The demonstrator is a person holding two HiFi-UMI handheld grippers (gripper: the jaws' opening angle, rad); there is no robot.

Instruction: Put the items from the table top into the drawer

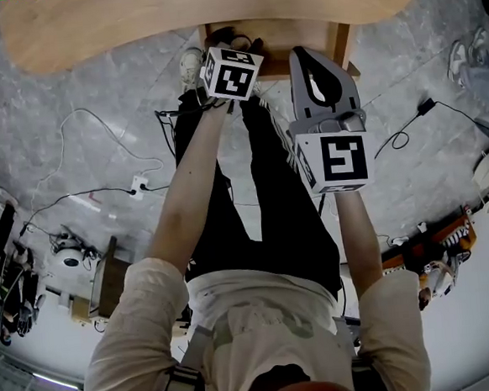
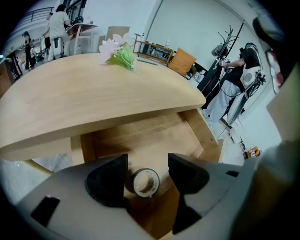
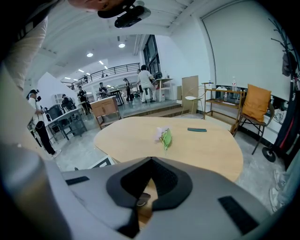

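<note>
Lying flat inside open wooden drawer: brown tape roll. Left hand-held gripper above drawer, jaws wide, roll showing between them. Right hand-held gripper closed tip to tip, empty. Pink-green flower sprig on light wooden bench over drawer.

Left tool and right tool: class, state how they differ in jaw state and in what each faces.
The left tool has its jaws apart; the right tool has them together. The left tool faces the tape roll in the open drawer; the right tool faces the flower sprig on the table top. Both hold nothing.
</note>
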